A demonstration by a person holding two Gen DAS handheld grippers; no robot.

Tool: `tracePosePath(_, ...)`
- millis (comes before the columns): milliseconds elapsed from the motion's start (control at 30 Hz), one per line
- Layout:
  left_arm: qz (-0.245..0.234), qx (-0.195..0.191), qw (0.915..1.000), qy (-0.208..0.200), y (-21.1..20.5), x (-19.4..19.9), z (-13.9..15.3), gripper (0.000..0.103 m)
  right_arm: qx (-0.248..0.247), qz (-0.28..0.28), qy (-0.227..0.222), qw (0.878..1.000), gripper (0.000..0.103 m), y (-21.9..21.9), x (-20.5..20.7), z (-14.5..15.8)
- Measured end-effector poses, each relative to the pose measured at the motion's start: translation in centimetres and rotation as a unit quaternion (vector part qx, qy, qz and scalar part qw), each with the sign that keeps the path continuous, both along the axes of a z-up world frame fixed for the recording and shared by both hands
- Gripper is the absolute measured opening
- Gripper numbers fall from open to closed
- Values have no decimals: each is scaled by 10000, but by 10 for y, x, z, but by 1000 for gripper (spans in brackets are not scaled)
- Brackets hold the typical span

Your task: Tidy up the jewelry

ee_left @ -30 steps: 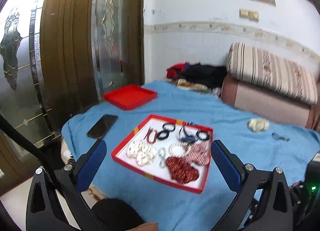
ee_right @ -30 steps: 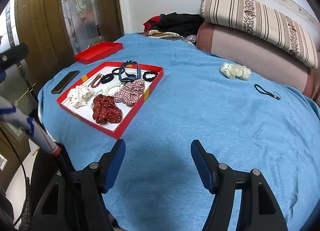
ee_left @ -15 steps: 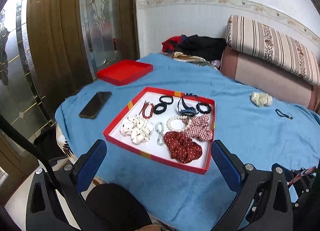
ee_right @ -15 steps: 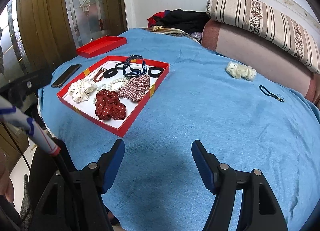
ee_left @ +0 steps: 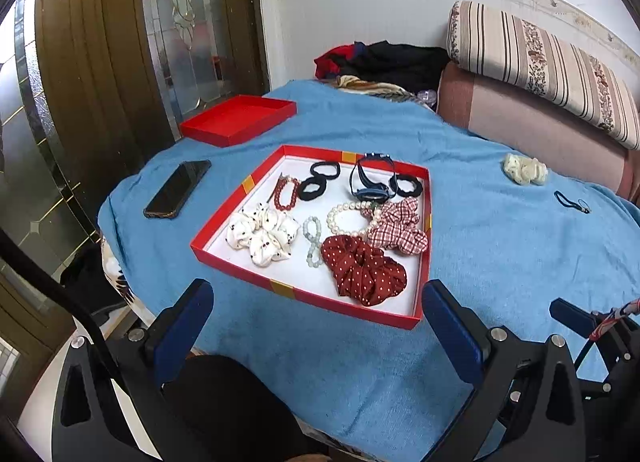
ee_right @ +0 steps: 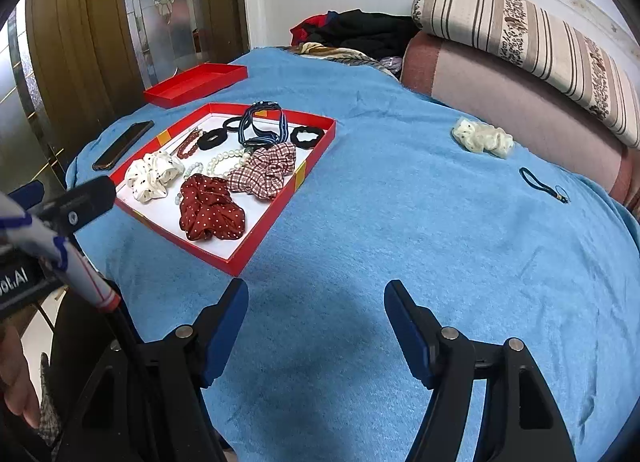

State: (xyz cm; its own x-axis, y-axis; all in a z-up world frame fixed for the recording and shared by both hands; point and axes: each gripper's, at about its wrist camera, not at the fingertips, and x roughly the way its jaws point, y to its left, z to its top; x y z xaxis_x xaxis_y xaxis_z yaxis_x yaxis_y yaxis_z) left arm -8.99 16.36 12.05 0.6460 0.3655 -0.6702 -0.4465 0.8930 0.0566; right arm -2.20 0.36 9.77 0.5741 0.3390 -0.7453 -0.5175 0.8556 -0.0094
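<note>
A red tray [ee_left: 427,229] [ee_right: 280,205] with a white floor lies on the blue cloth. It holds a dark red dotted scrunchie [ee_left: 362,270] [ee_right: 210,207], a checked scrunchie [ee_left: 398,223], a white scrunchie [ee_left: 262,232], a pearl bracelet [ee_left: 348,215], a red bead bracelet [ee_left: 286,193], black hair ties and a blue headband [ee_left: 372,177]. A cream scrunchie [ee_left: 524,169] [ee_right: 482,137] and a dark cord [ee_left: 570,201] [ee_right: 542,183] lie loose at the right. My left gripper [ee_left: 316,326] is open and empty before the tray's near edge. My right gripper [ee_right: 316,326] is open and empty over bare cloth.
An empty red lid [ee_left: 240,119] [ee_right: 196,83] lies at the back left. A black phone [ee_left: 178,189] lies left of the tray. A striped cushion [ee_left: 540,61] and sofa arm stand at the right. Clothes [ee_left: 384,61] are piled behind. A wooden door [ee_left: 92,61] is at left.
Both grippers have tilted down and moved closer to the table, so the tray and cloth fill more of each view. Nothing on the table has moved.
</note>
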Motion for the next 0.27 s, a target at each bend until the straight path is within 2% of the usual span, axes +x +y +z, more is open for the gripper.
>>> tracePosePath(267, 137, -169, 9997, 86, 14, 3, -8, 103, -90, 108, 26, 9999, 76, 13, 2, -5)
